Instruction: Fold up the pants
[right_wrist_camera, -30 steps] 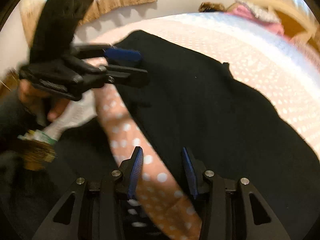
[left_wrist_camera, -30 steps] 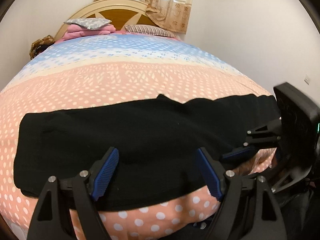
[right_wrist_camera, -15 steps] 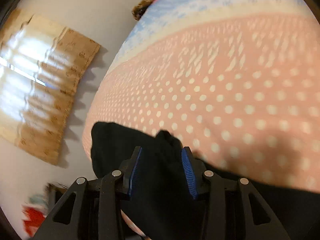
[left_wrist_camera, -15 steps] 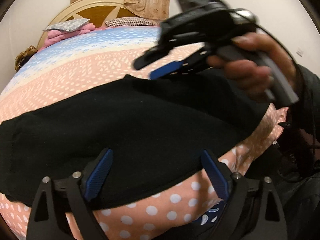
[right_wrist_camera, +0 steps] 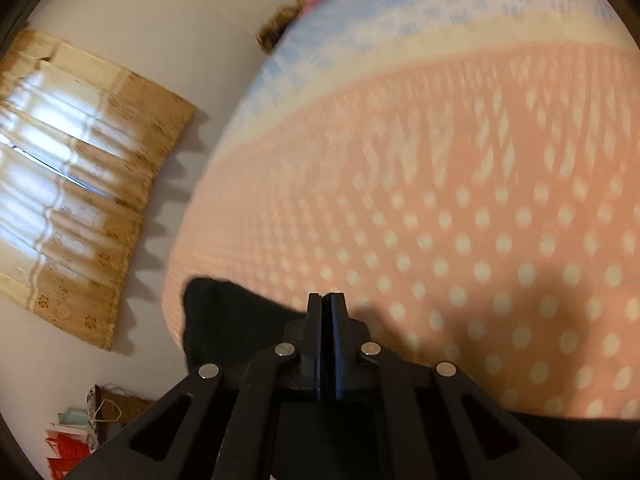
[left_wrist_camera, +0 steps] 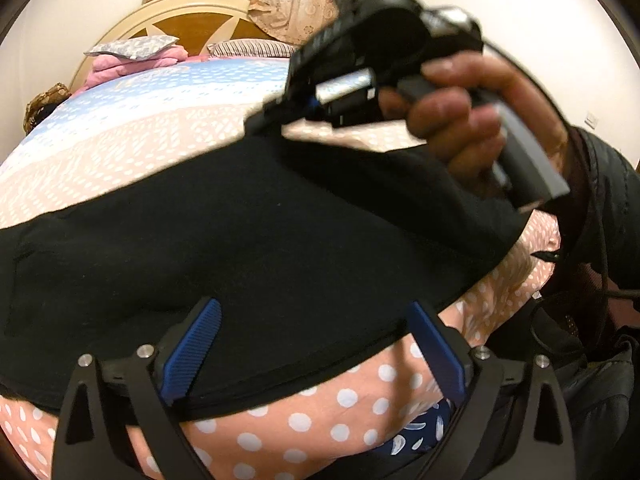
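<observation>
Black pants lie spread across the near part of a pink polka-dot bedspread. The left gripper hangs above their near hem, its blue pads still spreading apart and touching nothing. The right gripper, carried by a hand, is closed on the pants' far edge, lifting it into a peak. Pillows rest against the far headboard.
</observation>
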The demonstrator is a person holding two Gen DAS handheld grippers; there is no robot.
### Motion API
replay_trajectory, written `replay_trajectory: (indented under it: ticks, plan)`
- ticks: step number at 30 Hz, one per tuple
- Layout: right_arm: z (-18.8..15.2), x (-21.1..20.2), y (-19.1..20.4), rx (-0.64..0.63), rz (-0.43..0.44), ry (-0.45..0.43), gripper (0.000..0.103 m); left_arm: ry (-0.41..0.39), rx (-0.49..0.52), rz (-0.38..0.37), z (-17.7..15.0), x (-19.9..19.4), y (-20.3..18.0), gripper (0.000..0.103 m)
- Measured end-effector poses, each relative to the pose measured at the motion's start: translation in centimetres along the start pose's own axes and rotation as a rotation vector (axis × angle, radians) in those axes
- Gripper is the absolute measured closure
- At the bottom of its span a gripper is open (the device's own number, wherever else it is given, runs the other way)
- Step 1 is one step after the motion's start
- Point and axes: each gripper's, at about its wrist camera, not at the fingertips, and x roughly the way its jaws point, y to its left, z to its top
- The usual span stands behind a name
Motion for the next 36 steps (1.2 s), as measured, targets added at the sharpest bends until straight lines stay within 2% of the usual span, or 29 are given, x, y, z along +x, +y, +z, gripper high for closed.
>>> replay_trajectory:
  ticks: [2, 3, 5, 7, 9, 11, 12, 13, 16, 19, 22, 24, 28, 30, 32, 35, 36]
  plan:
    - [0.4, -0.5, 0.8, -0.024, -0.013, -0.023, 0.100, -0.001, 0.001, 0.002, 0.0, 0.2, -0.2, 0.005]
    - [0.4, -0.2, 1.1, -0.041, -0.029, -0.017, 0.100, -0.001, 0.006, 0.004, -0.1, 0.2, -0.3, 0.004]
    - [0.2, 1.4, 1.2, -0.092, -0.117, 0.005, 0.100, -0.001, 0.022, 0.015, -0.2, 0.3, -0.6, 0.003]
    - [-0.1, 2.7, 0.1, -0.106, -0.144, 0.055, 0.099, 0.001, 0.040, 0.026, -0.3, 0.3, -0.8, 0.003]
    - [-0.6, 2.9, -0.4, -0.133, -0.160, 0.046, 0.097, 0.006, 0.050, 0.030, -0.3, 0.3, -0.8, 0.003]
    - [-0.9, 1.6, -0.9, -0.108, -0.135, 0.018, 0.085, 0.008, 0.049, 0.023, -0.3, 0.2, -0.8, 0.003]
    - [-1.2, 0.3, -1.1, -0.109, -0.148, -0.011, 0.067, 0.009, 0.048, 0.016, -0.3, 0.1, -0.8, 0.002]
    - [-1.5, -0.6, -1.1, -0.118, -0.157, -0.034, 0.055, 0.013, 0.049, 0.009, -0.3, 0.1, -0.7, 0.001]
    - [-3.2, -5.5, -1.3, -0.193, -0.188, -0.107, 0.055, 0.034, 0.083, -0.005, -0.5, 0.1, -0.9, 0.000]
    - [-5.8, -9.4, -2.2, -0.238, -0.187, -0.123, 0.055, 0.055, 0.122, -0.005, -0.6, 0.0, -1.0, 0.000]
    - [-8.1, -11.7, -4.3, -0.230, -0.241, -0.121, 0.055, 0.062, 0.098, -0.027, -0.4, -0.3, -0.8, 0.000]
    - [-8.9, -12.4, -5.8, -0.192, -0.278, -0.123, 0.055, 0.057, 0.042, -0.063, 0.3, -0.7, -0.4, 0.000]
    - [-10.1, -14.6, -7.7, -0.119, -0.187, -0.192, 0.055, -0.001, -0.089, -0.162, 2.0, -1.7, 0.3, 0.000]
    - [-10.3, -14.1, -6.7, -0.147, -0.132, -0.172, 0.055, -0.008, -0.088, -0.148, 2.5, -1.5, 0.2, 0.000]
    - [-11.3, -12.7, -4.7, -0.225, -0.080, -0.121, 0.055, -0.002, -0.078, -0.108, 2.7, -0.9, 0.2, 0.000]
    - [-13.2, -9.4, -3.0, -0.285, -0.032, -0.005, 0.055, 0.046, -0.110, -0.116, 2.2, 0.5, 0.7, 0.000]
    - [-14.1, -8.0, -2.9, -0.289, -0.007, 0.059, 0.055, 0.065, -0.114, -0.116, 1.7, 0.8, 0.9, 0.000]
